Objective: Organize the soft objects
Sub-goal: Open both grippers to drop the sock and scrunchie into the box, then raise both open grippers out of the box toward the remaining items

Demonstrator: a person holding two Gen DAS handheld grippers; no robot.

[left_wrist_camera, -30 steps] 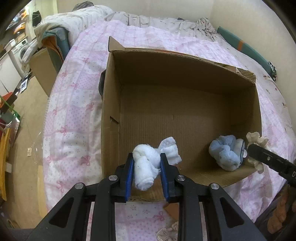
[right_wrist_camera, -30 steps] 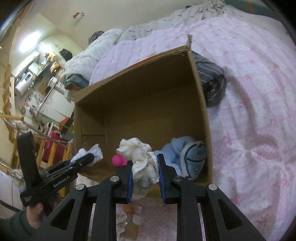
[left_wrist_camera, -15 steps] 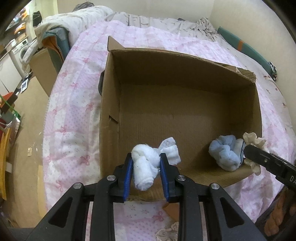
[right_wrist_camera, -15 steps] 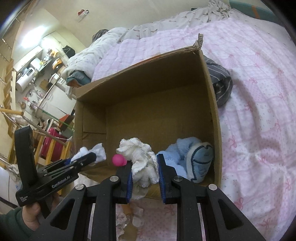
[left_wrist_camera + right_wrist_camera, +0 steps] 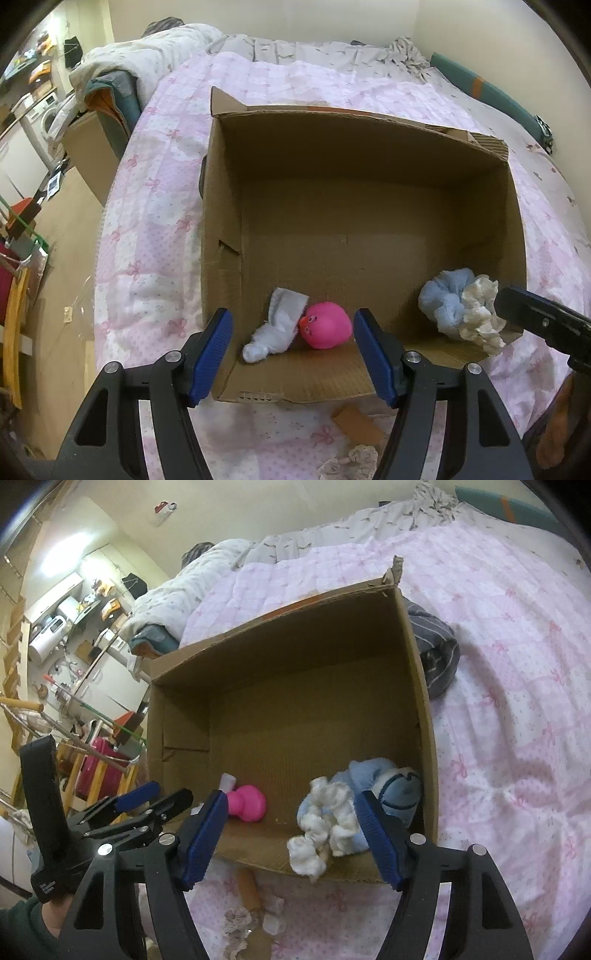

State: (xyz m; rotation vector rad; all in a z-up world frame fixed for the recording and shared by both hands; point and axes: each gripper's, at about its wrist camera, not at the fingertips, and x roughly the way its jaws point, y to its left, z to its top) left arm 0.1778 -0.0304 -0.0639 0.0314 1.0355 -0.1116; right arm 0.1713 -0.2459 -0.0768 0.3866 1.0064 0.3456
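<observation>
On the pink bedspread [image 5: 147,229], a cardboard box [image 5: 362,177] holds soft toys; both hand-held grippers are opening, empty.

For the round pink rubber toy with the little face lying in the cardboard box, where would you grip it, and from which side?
Grip the round pink rubber toy across its bulging middle, coming down from above through the cardboard box's open top. It lies on the floor close to the near wall, with the white rolled cloth touching its face side, so a level approach looks blocked; pads would probably fit best on the near and far sides.
</observation>
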